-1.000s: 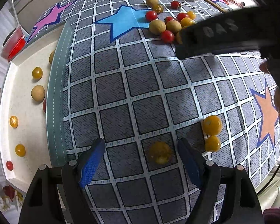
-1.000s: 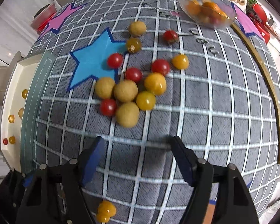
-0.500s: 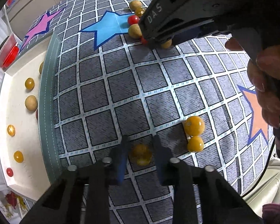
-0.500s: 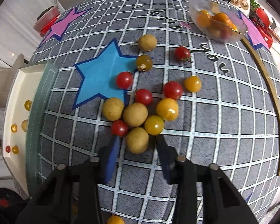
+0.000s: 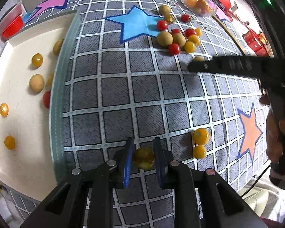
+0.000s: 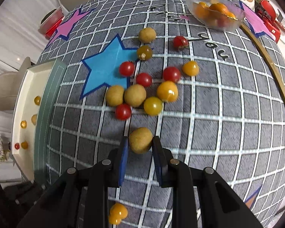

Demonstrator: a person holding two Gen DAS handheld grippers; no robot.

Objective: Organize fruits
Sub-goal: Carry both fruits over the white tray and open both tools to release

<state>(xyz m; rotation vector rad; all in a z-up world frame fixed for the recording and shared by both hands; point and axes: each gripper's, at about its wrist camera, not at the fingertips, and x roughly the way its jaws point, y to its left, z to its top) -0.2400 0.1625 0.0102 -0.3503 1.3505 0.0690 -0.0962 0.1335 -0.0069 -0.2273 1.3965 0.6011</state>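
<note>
2 grabs going on my end: my left gripper is clamped on a yellow cherry tomato over the grid cloth, just beside the white tray. My right gripper pinches a tan longan just short of the fruit pile.

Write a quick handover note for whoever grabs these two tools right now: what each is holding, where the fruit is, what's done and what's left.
Left tool: shut on a yellow berry, just above the mat.
Right tool: shut on a tan longan, clear of the pile.
Done: several fruits already lie in the white tray at the mat's left edge.
Left: carry both held fruits over, then clear the pile, the two orange berries near the left tool. A glass bowl at the far side holds more fruit.
</note>
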